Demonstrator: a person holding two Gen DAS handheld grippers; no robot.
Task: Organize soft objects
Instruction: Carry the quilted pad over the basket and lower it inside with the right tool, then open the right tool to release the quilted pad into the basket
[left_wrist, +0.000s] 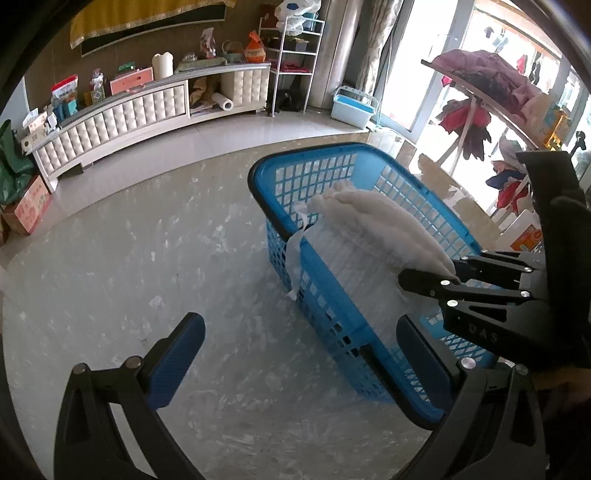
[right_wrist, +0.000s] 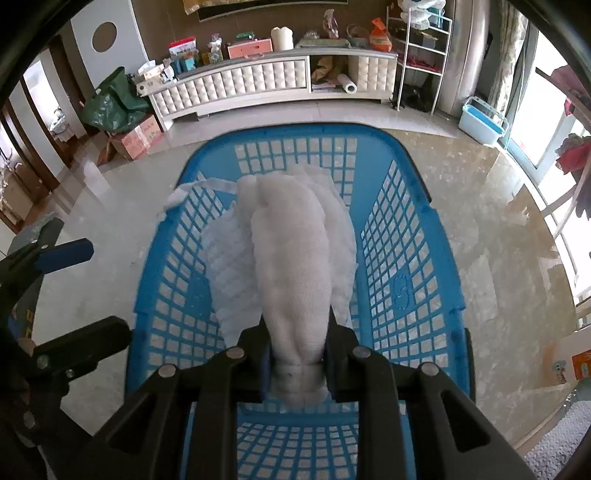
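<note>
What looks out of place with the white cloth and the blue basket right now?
A strip of the white cloth trails over the rim of the blue basket on its left side, hanging outside. The right gripper is clamped on the rest above the basket.

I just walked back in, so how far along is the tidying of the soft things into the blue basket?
Done: nothing lies released in the blue basket yet. In hand: the right gripper clamps a bunched white cloth over it, one strap trailing over the rim. Left: letting go; the left gripper is open, empty.
</note>
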